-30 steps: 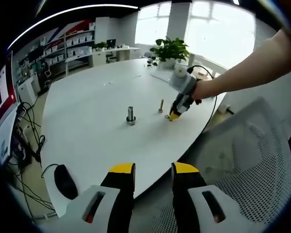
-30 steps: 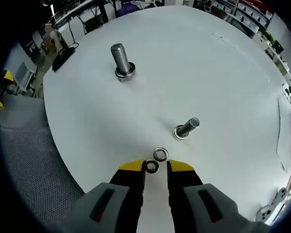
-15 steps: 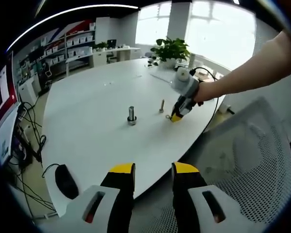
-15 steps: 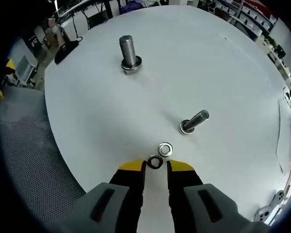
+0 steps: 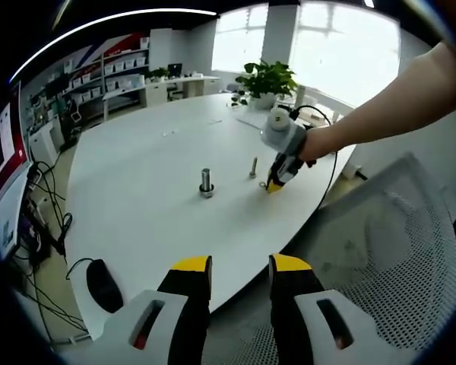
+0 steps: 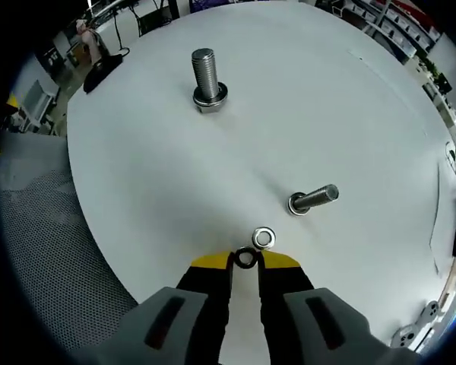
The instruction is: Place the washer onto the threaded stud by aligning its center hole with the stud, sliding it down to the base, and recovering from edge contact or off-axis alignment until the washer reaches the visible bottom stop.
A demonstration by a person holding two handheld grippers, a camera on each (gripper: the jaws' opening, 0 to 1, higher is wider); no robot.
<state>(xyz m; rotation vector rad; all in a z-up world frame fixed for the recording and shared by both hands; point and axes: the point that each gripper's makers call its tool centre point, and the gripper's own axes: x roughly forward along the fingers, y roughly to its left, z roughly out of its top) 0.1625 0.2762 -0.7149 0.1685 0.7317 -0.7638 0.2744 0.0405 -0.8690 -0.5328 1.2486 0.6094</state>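
Here the washer (image 6: 246, 259) sits pinched between the narrowed yellow tips of the right hand-held gripper (image 6: 245, 261).

Two metal washers show in the right gripper view. One dark washer (image 6: 246, 258) sits between the yellow jaw tips, near the table's edge. The second washer (image 6: 263, 238), brighter and silvery, lies flat on the white table just beyond it. Two threaded studs stand upright on their heads: the smaller stud (image 6: 313, 200) just beyond the washers to the right, the larger threaded stud (image 6: 207, 80) well apart, farther off to the left, with a washer around its base.
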